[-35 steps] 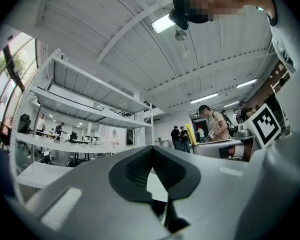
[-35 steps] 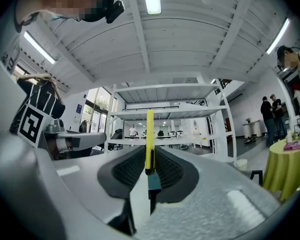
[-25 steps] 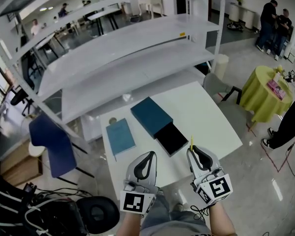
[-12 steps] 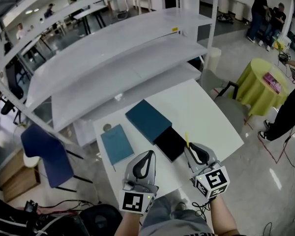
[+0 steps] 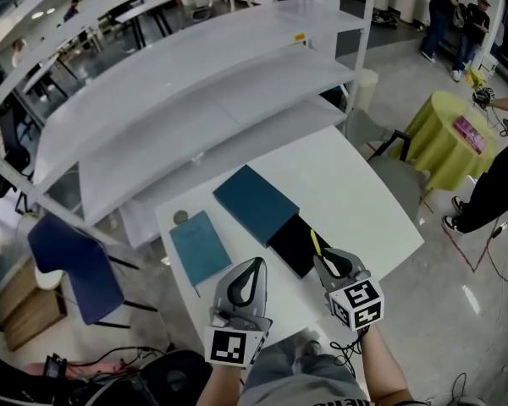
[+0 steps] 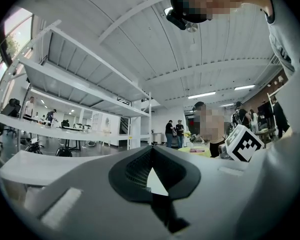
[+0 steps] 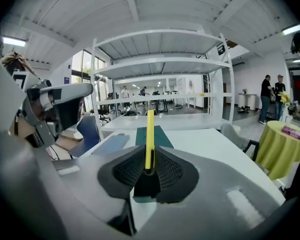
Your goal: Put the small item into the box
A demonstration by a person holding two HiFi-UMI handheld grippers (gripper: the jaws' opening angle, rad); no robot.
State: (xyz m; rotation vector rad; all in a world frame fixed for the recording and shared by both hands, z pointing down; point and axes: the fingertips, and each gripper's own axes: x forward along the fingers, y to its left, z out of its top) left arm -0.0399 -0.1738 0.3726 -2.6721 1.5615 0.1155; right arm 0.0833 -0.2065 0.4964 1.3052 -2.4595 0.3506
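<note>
My right tool pinches the yellow stick — just above the box
The stick's tip hangs over the box's black open tray on the desk; my left tool sits alongside — jaws together, nothing between them.
</note>
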